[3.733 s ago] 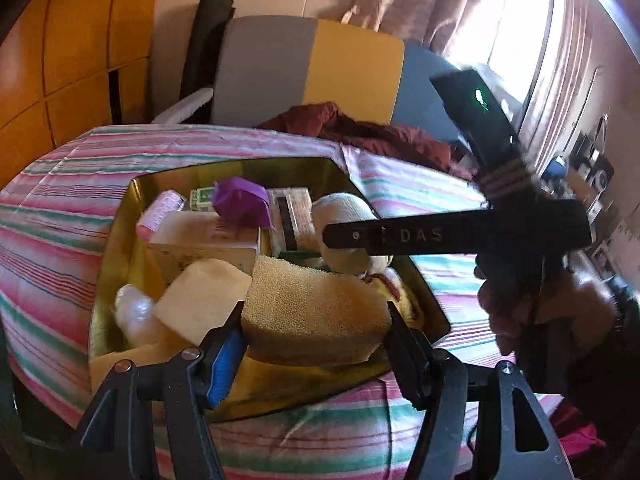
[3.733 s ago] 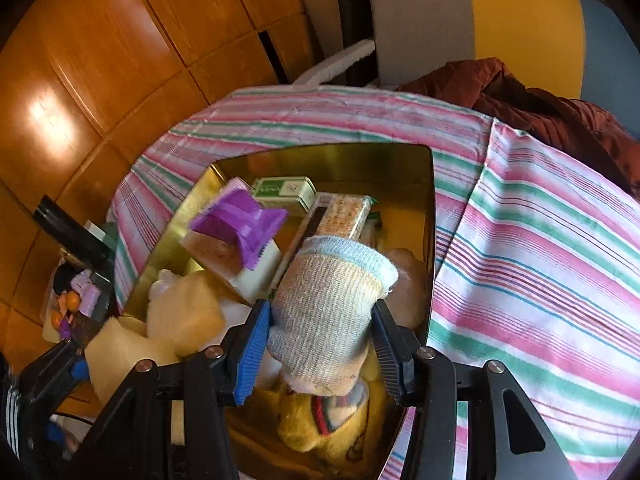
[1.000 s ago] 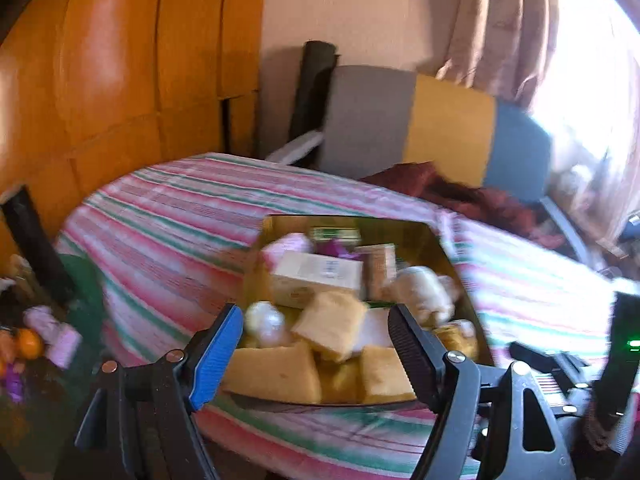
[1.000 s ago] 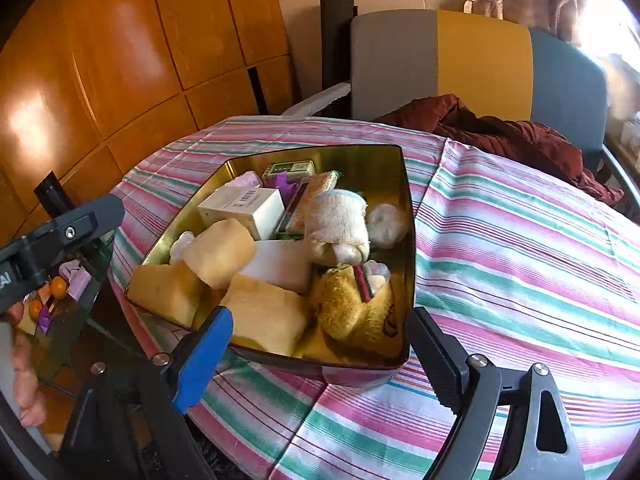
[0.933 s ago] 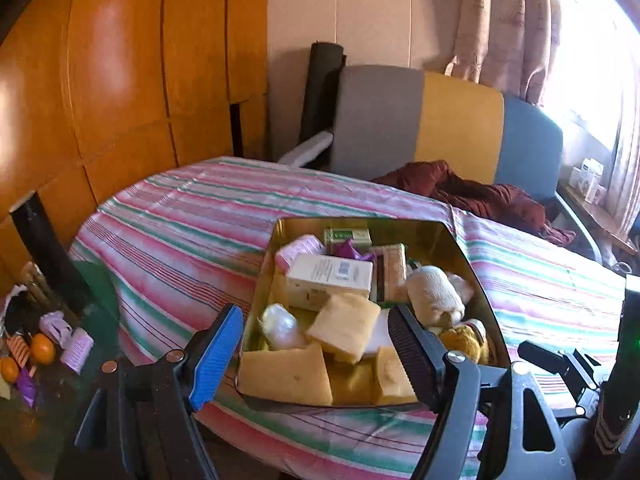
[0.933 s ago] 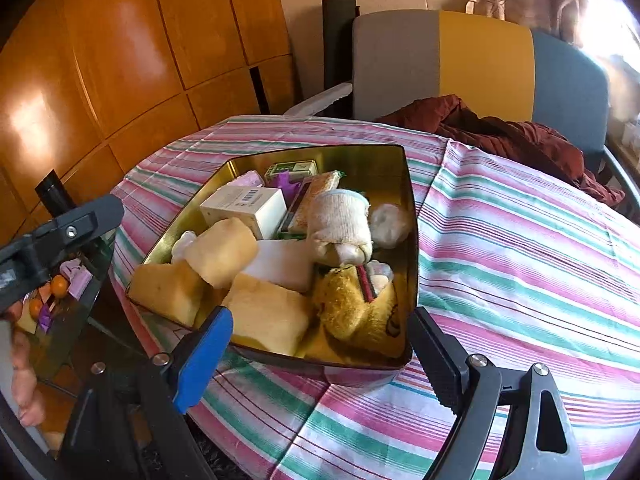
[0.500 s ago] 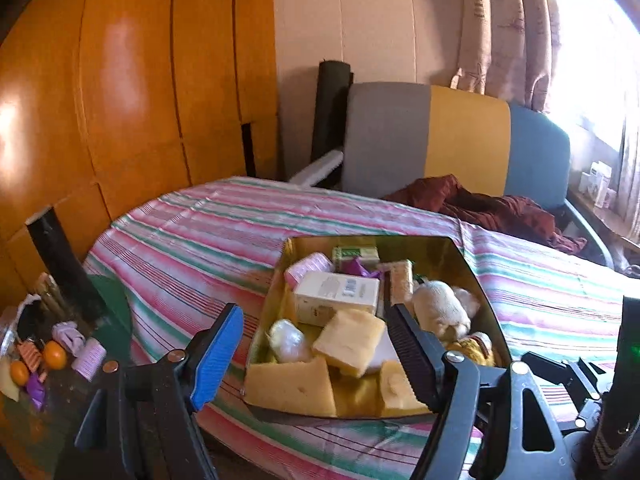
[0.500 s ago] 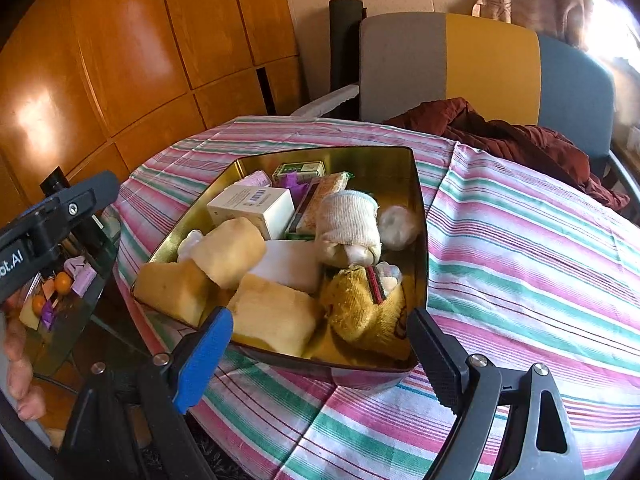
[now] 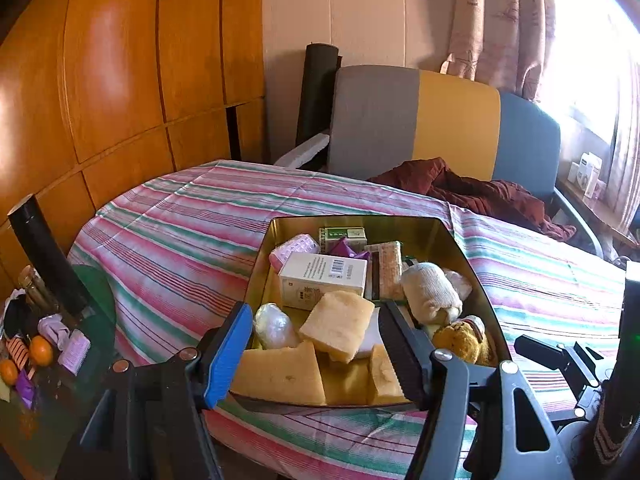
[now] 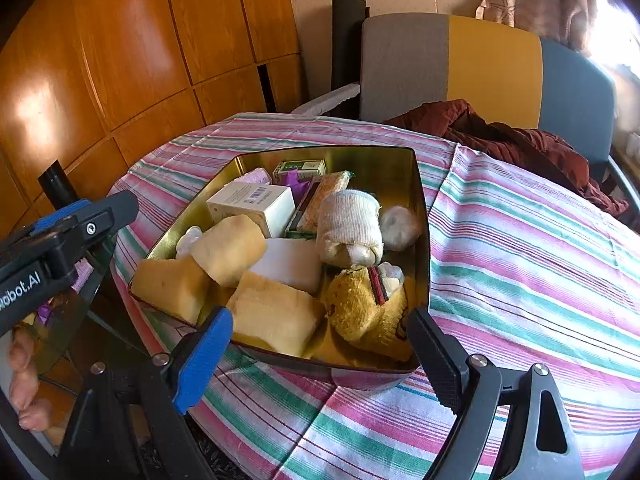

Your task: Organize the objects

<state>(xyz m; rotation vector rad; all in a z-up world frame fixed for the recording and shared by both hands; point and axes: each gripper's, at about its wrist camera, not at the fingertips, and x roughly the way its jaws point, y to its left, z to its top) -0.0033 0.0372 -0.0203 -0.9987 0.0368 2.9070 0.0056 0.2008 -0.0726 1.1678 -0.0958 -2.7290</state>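
A gold tin (image 9: 460,248) (image 10: 422,216) sits on the striped tablecloth, filled with several items: yellow sponges (image 9: 338,326) (image 10: 276,316), a white box (image 9: 324,280) (image 10: 252,202), a rolled white sock (image 9: 430,292) (image 10: 350,220), a yellow plush toy (image 10: 368,308) and small packets. My left gripper (image 9: 316,356) is open and empty, held back in front of the tin's near edge. My right gripper (image 10: 320,364) is open and empty, also just before the tin's near rim. The left gripper's body shows at the left of the right wrist view.
A striped cloth (image 10: 520,264) covers the round table. A grey, yellow and blue chair (image 9: 440,120) with a dark red garment (image 9: 472,192) stands behind. A low glass side table (image 9: 44,344) with oranges and small items is at the left, by wooden wall panels.
Both grippers let go of their items, the sponge and the rolled sock, which now lie in the tin. Both have pulled back and up, open and empty.
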